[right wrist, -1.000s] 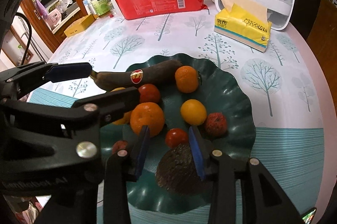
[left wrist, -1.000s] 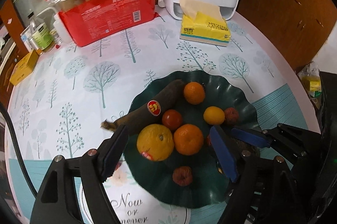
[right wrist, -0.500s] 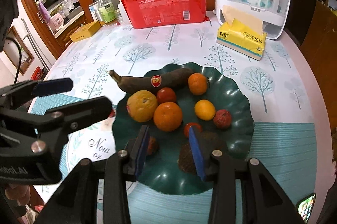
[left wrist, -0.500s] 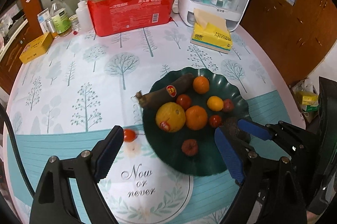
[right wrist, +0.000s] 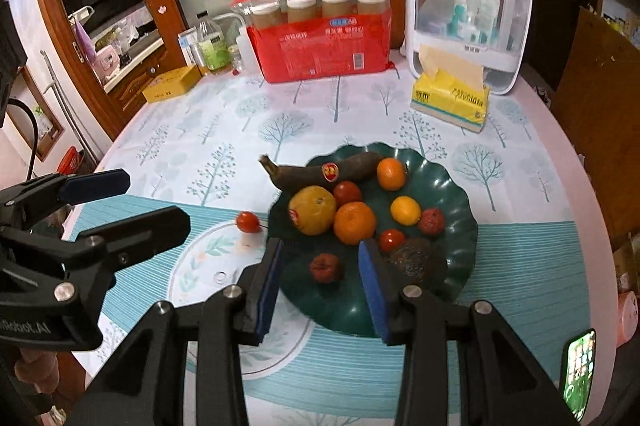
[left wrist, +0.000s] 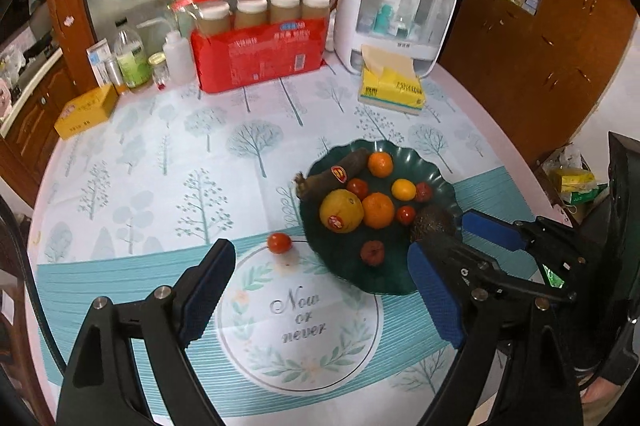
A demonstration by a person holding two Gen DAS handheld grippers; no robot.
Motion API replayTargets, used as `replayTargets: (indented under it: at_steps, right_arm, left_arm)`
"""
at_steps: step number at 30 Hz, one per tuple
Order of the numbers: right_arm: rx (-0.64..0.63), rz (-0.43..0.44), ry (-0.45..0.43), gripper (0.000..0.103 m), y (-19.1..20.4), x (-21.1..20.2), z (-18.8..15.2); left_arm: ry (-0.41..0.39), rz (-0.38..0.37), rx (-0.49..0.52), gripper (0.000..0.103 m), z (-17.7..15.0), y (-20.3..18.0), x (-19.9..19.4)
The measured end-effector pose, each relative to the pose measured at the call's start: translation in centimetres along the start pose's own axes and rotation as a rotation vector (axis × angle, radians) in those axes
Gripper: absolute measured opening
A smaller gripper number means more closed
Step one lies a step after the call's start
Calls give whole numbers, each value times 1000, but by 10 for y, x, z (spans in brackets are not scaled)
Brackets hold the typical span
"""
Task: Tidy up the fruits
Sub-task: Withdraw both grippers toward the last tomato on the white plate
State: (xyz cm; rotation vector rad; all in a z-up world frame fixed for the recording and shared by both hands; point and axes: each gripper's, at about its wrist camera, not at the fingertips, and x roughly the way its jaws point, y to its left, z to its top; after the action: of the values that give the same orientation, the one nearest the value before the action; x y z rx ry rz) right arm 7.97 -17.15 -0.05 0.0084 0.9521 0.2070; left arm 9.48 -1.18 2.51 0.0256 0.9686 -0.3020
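Left gripper (left wrist: 320, 290) agape above tomato (left wrist: 279, 242) beside plate (left wrist: 400, 282).

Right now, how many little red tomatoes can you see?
3. One tomato on the cloth sits left of the green plate. One plate tomato beside the banana, another near the avocado. More could hide behind larger fruit.

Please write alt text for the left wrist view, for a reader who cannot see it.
A dark green plate holds a blackened banana, oranges, small tomatoes and an avocado; one tomato lies beside it on the tree-print tablecloth. The open left gripper frames the foreground.
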Motion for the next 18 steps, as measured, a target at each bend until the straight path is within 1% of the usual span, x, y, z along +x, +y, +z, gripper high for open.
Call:
replayTargets:
  at_steps: [5, 9, 14, 18]
  right_arm:
    - [-19, -17, -50, 39, 24, -23, 6]
    - [-28, -18, -73, 39, 44, -30, 9]
    - [-35, -5, -62, 39, 69, -16, 9]
    - [-31, 15, -50, 39, 85, 9, 7]
  left_arm:
    - [-49, 14, 5, 88, 0, 20, -30]
    - [-78, 46, 8, 90, -4, 41, -45]
    - [-78, 107, -10, 91, -12, 74, -44]
    - [-53, 134, -47, 91, -21, 100, -32]
